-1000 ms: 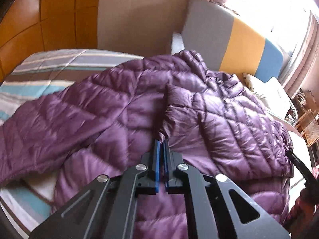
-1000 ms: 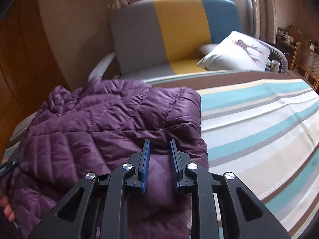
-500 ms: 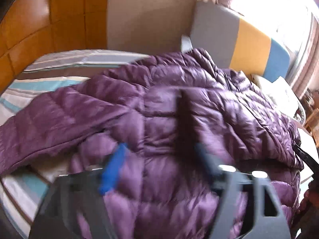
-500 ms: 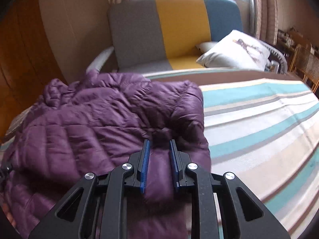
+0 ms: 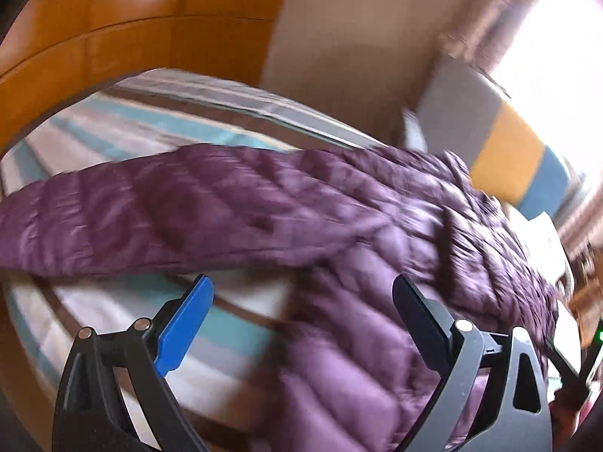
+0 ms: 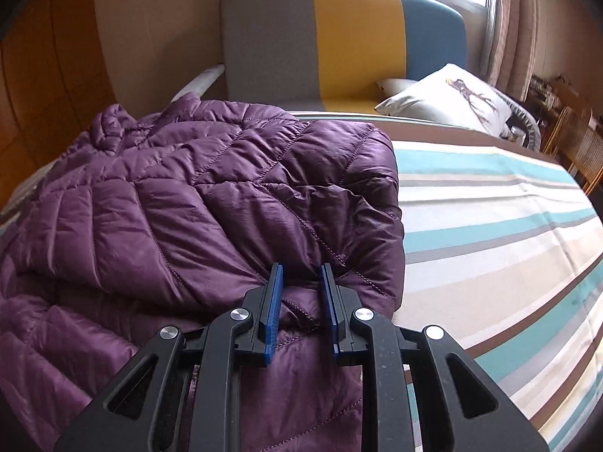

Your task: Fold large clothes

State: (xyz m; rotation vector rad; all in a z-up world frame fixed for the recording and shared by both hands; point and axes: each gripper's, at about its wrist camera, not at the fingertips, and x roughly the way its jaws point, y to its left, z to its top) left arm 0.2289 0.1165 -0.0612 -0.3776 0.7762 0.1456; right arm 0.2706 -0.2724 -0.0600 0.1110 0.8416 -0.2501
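Jacket: a purple quilted down jacket [image 6: 181, 203] lies spread on the striped bed [image 6: 501, 226], bunched toward the headboard side, its near edge folded over on itself.
Sleeve: in the left wrist view we see one long sleeve [image 5: 124, 222] stretched flat across the bed's stripes, away from the jacket's body; the picture is blurred.
Right claw: our right claw [image 6: 300, 303] is clamped on a fold at the jacket's near corner, purple fabric pinched between its blue pads [image 6: 272, 312].
Left claw: our left claw [image 5: 301, 324] hangs above the jacket with its jaws wide apart, having just been opening; nothing is between them, and the blue pad [image 5: 184, 324] stands over bare bed beside the jacket's edge.
Bed: teal, white, grey and brown stripes, bare on the side of the jacket away from the headboard.
Headboard: orange-brown wooden panels [image 5: 94, 37] curve behind the bed on the sleeve's side.
Sofa: beyond the jacket's far end stands a grey, yellow and blue sofa [image 6: 339, 37], with a white printed cushion [image 6: 448, 101] on its seat.
Window: bright, with curtains [image 6: 508, 30], behind the sofa.
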